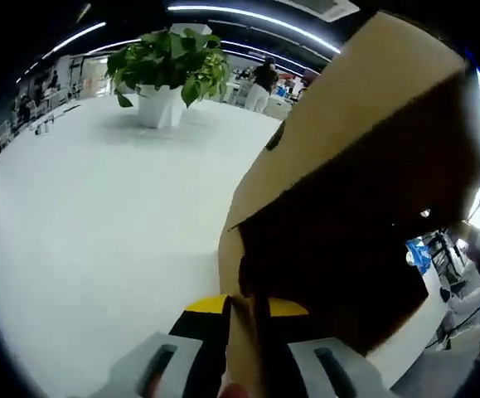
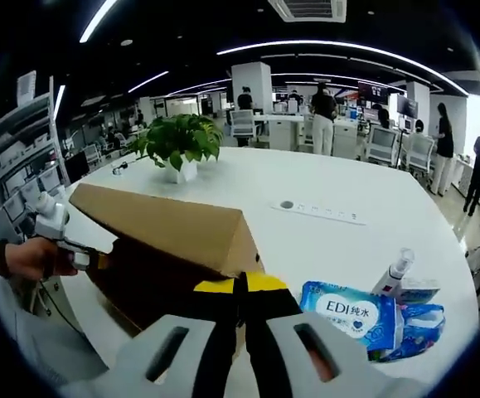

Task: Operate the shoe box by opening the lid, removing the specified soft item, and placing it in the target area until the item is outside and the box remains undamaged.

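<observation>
The brown cardboard shoe box (image 2: 169,222) lies on the white table (image 2: 322,178), its dark side facing me. In the left gripper view the box lid (image 1: 364,116) tilts up over a dark inside. My left gripper (image 1: 244,313) is shut on a thin cardboard edge of the box that runs between its yellow-tipped jaws. A hand holds that left gripper (image 2: 53,222) at the box's left end. My right gripper (image 2: 241,288) has its jaws pressed together at the box's near corner, apparently pinching its edge. A soft blue wipes pack (image 2: 347,311) lies outside the box, to the right.
A potted green plant (image 2: 180,143) stands mid-table, the same plant (image 1: 169,66) at the far side in the left gripper view. A small spray bottle (image 2: 395,269) stands by the wipes. A socket strip (image 2: 318,211) is set in the table. People stand at desks behind.
</observation>
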Tool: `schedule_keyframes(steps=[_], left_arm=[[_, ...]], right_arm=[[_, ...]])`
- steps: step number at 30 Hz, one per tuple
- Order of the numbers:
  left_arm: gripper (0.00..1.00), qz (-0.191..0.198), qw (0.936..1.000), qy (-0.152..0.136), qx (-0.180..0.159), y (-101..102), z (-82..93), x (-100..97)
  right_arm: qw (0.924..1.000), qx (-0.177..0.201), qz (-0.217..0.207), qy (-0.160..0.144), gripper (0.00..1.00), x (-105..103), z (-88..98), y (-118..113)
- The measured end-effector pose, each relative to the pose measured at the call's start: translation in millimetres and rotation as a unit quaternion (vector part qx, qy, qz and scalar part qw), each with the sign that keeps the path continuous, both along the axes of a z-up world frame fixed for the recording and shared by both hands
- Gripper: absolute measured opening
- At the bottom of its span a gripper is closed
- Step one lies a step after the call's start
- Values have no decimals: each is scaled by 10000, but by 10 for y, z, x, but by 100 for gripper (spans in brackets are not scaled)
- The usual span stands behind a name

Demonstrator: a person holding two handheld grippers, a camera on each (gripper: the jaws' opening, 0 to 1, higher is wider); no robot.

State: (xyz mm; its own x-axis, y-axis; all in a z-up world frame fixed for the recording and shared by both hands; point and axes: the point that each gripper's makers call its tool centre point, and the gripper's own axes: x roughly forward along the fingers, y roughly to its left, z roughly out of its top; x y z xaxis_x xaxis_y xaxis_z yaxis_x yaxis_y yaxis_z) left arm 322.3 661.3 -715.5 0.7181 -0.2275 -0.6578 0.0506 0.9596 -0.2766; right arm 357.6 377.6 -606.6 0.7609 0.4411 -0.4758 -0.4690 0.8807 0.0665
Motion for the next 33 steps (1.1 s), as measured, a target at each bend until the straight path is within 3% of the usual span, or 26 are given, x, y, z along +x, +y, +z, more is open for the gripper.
schedule_keyframes(steps=[7,12,18,23,33], left_arm=[[14,-160,9988,-413,201,75,290,8],[14,-275,9974,-660,128,45,444,-25],[13,-500,9964,-669,122,-62,408,-123],[12,-517,9955,-791,25,-106,461,-151],[9,-597,9956,-723,-55,-100,443,-194]], right_arm=[[9999,54,-97,59,0,-106,-111,-29],[9997,139,-190,89,0,-175,-182,-42],[9982,247,-359,415,0,-262,-360,-89],[9974,347,-419,480,0,-313,-421,-101],[9943,580,-589,672,0,-354,-519,-144]])
